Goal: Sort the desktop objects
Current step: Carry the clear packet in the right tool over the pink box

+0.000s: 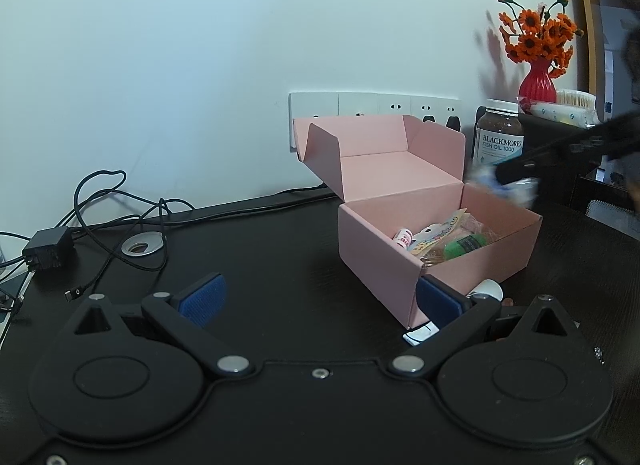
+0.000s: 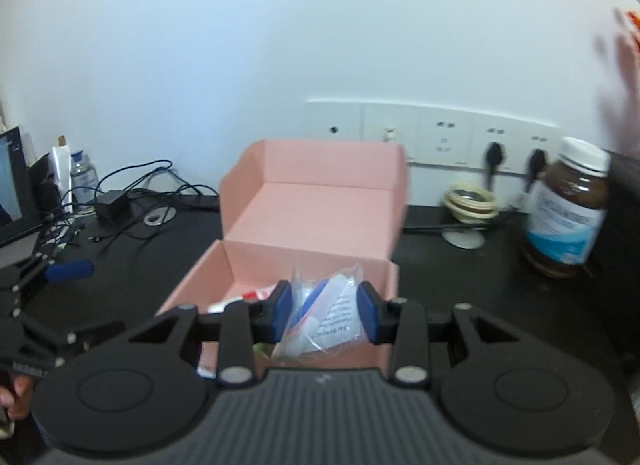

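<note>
A pink cardboard box (image 1: 384,265) stands open on the black desk, lid up, with several small items inside, among them a green one (image 1: 464,245). My left gripper (image 1: 320,301) is open and empty, low over the desk at the box's front corner. My right gripper (image 2: 325,313) is shut on a clear plastic bag (image 2: 324,321) with white and blue contents, held above the box (image 2: 280,193). In the left wrist view the right gripper (image 1: 516,181) hangs blurred over the box's right rim. The left gripper (image 2: 60,271) shows at the left of the right wrist view.
A brown fish oil bottle (image 1: 498,133) stands right of the box, with a red vase of orange flowers (image 1: 538,83) behind. A black charger and cables (image 1: 48,251) lie at the left. A white small item (image 1: 488,289) lies by the box's front. A tape roll (image 2: 472,201) sits near the wall sockets.
</note>
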Motion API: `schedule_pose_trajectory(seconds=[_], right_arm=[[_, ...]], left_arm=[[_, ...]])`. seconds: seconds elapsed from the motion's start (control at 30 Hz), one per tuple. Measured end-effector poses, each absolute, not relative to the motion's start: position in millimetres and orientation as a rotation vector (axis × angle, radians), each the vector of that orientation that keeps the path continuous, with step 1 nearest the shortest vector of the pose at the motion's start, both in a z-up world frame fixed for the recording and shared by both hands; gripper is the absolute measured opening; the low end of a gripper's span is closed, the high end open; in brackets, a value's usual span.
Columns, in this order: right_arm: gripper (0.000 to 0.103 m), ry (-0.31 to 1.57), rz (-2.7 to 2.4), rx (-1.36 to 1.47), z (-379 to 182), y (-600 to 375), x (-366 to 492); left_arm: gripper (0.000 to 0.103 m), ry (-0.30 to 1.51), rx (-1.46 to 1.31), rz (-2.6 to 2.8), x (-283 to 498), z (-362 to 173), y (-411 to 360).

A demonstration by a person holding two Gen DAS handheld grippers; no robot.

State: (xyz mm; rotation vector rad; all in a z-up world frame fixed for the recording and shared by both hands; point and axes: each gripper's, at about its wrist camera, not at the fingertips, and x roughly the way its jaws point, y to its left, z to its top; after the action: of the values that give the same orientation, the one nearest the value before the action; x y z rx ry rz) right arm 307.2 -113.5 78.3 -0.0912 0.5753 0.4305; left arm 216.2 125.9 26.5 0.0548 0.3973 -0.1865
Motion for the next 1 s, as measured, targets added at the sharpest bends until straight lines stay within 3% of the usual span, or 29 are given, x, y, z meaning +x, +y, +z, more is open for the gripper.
schedule_pose_trajectory(seconds=[0.43, 1.0], right_arm=[[0.036, 0.737, 0.560, -0.119, 46, -48, 339], [0.036, 0.929, 0.575, -0.115, 30, -41, 374]], left_arm=[[0.103, 0.395, 0.061, -0.190, 216, 27, 125], [0.103, 0.397, 0.061, -0.190, 217, 27, 125]])
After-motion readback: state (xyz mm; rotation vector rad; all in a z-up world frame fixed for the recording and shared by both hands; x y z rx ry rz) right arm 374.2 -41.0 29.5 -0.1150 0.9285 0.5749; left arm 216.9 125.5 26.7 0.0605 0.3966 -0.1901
